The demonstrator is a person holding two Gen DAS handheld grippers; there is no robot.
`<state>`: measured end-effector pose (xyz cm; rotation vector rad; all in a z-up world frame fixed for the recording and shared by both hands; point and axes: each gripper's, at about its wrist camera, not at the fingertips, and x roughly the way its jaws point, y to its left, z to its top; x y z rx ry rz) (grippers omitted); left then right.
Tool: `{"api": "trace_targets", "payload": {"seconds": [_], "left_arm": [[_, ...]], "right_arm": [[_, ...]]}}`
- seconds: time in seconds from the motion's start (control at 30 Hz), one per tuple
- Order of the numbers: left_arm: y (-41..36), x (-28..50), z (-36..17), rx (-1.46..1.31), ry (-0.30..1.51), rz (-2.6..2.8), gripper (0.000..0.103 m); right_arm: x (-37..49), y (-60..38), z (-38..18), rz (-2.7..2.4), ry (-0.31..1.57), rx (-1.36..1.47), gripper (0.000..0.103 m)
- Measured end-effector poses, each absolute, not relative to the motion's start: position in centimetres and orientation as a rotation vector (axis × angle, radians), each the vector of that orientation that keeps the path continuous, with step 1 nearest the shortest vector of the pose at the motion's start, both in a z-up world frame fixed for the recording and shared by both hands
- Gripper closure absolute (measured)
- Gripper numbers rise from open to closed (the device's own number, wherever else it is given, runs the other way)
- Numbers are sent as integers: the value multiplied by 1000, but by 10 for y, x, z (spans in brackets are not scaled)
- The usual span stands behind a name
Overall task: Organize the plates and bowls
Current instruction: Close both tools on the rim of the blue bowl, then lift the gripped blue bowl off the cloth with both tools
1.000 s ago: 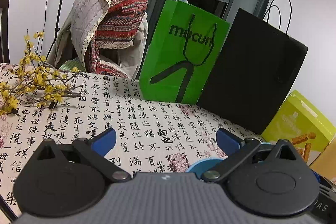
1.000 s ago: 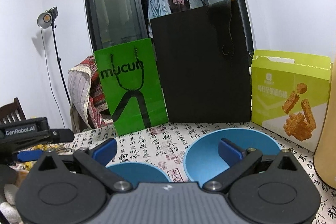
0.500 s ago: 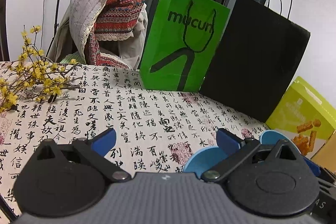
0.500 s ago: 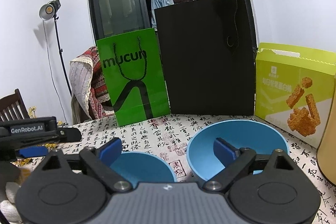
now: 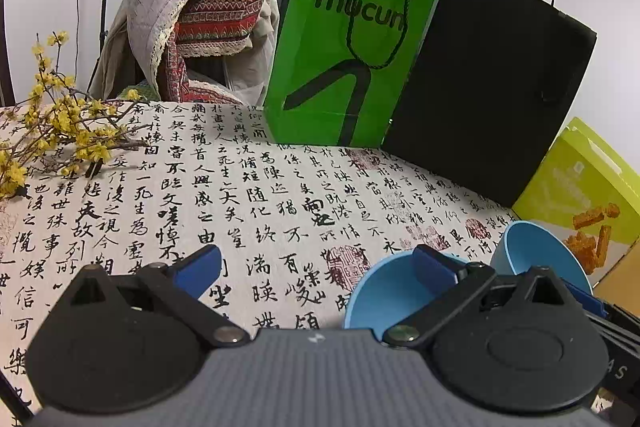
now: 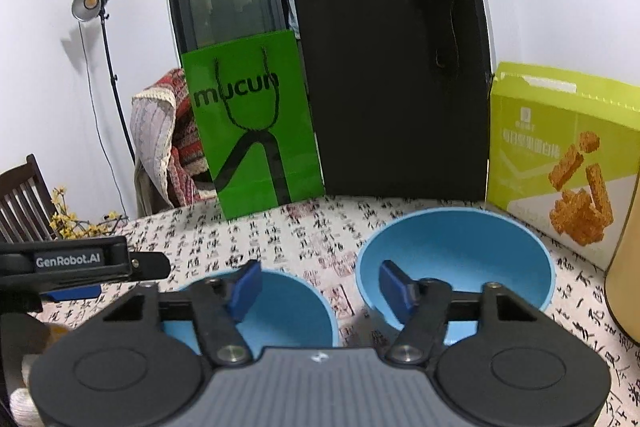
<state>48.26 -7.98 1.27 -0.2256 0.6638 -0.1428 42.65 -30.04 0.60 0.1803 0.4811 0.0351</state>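
Right gripper [image 6: 320,285] jaws just closing, now half-narrowed, nothing pinched; small bowl [image 6: 280,311] left, big bowl [image 6: 456,259] right. Likely readying rim grasp for stacking.

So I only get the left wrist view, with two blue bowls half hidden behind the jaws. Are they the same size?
Observer: No. In the right wrist view the big bowl is clearly wider than the small bowl to its left.
Operator: What is the other gripper up to?
Observer: The right gripper hangs over both, one finger above each bowl. Its jaws have just been closing, with the bowls' facing rims between them, and nothing is pinched.
Operator: Anything in the room I can't see?
Observer: A lit lamp on a tall stand, left of the dark door.
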Motion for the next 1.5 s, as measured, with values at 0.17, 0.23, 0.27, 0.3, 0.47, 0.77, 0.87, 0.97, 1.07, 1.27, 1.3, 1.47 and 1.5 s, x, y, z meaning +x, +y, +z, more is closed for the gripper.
{"api": "trace_targets", "payload": {"seconds": [0.17, 0.23, 0.27, 0.3, 0.47, 0.77, 0.87, 0.97, 1.07, 1.27, 1.3, 1.47, 1.5], "left_arm": [[-83, 480, 13, -219, 680, -159, 0], [-85, 480, 12, -214, 691, -162, 0], [-85, 480, 12, -212, 697, -164, 0], [-86, 480, 12, -210, 704, -163, 0], [-86, 479, 11, -215, 733, -156, 0], [-83, 472, 8, -222, 778, -155, 0], [-87, 473, 5, -198, 782, -153, 0], [-90, 475, 1, -183, 786, -154, 0], [-93, 476, -3, -180, 792, -159, 6], [-97, 476, -5, -162, 791, -178, 27], [-97, 476, -6, -159, 792, -175, 27], [-99, 477, -8, -153, 801, -187, 44], [-99, 477, -8, -151, 800, -193, 47]], "right_arm": [[423, -314, 9, 58, 542, 246, 50], [424, -318, 7, 65, 562, 278, 56], [424, -321, 6, 68, 573, 296, 59], [424, -323, 4, 71, 584, 312, 61], [424, -327, 1, 82, 608, 342, 68], [413, -326, -2, 101, 642, 347, 73], [415, -321, -11, 98, 666, 338, 73], [420, -313, -17, 103, 681, 317, 75], [424, -306, -20, 93, 682, 284, 77], [432, -299, -27, 71, 685, 252, 80], [433, -299, -27, 70, 685, 249, 80], [433, -297, -28, 64, 680, 236, 81], [433, -297, -28, 64, 680, 235, 82]]}}
